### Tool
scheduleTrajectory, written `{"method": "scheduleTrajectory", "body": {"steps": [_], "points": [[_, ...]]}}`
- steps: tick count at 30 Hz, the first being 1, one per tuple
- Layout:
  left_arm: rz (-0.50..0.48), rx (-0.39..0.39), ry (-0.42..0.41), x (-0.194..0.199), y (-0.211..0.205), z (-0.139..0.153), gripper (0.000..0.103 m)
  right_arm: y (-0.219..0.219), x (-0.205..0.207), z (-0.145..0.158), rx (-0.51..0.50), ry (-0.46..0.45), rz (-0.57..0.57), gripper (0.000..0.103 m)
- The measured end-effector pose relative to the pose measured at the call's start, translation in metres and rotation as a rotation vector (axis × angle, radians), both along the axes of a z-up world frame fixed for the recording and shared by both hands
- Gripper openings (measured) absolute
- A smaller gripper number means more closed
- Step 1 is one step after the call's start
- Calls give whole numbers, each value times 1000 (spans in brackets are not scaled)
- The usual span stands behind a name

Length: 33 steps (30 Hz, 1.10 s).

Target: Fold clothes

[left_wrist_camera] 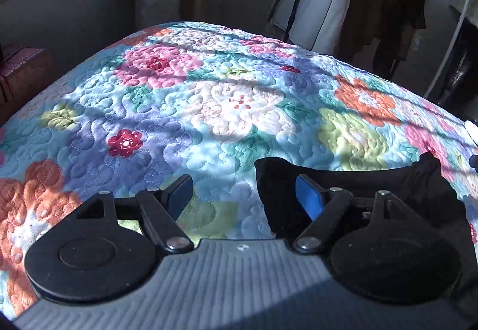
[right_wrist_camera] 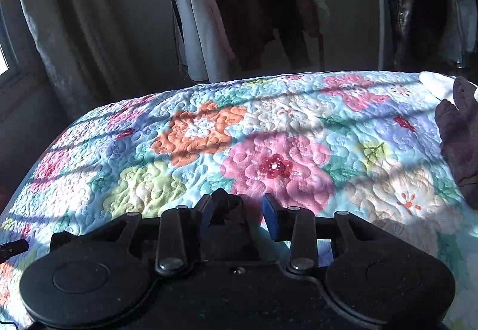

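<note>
A black garment (left_wrist_camera: 358, 179) lies bunched on the flowered quilt (left_wrist_camera: 239, 109) at the lower right of the left wrist view. My left gripper (left_wrist_camera: 243, 198) stands open wide above the quilt. Its right blue pad (left_wrist_camera: 309, 200) sits over the garment's left edge, and only quilt shows between the fingers. In the right wrist view, my right gripper (right_wrist_camera: 239, 213) is partly open. A black fold of cloth (right_wrist_camera: 227, 204) rests against its left finger, and a gap of shaded quilt (right_wrist_camera: 269, 121) separates it from the right blue pad (right_wrist_camera: 271, 218).
A dark purple-brown garment (right_wrist_camera: 460, 136) and something white (right_wrist_camera: 433, 82) lie at the bed's right edge. Beyond the bed stands a clothes rack with a pale hanging garment (right_wrist_camera: 203, 31) and dark ones. Curtains (right_wrist_camera: 74, 31) hang on the left. A reddish-brown chest (left_wrist_camera: 21, 70) stands beside the bed.
</note>
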<state>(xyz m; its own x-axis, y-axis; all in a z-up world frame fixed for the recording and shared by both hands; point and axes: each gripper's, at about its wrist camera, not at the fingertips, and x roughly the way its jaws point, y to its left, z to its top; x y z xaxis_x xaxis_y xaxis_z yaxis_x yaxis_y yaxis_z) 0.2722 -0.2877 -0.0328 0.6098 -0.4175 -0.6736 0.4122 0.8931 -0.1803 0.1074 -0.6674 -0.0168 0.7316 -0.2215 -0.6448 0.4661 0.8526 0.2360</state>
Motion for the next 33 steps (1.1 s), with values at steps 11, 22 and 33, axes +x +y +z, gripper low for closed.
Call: {"method": "scheduleTrajectory", "body": {"steps": [11, 22, 33], "points": [[-40, 123, 37, -120, 67, 23, 78, 85, -147, 26, 168, -38, 253, 42], [-122, 28, 157, -182, 138, 99, 96, 153, -257, 125, 125, 60, 388, 43], [-196, -28, 262, -229, 69, -16, 52, 204, -256, 7, -229, 93, 371, 26]]}}
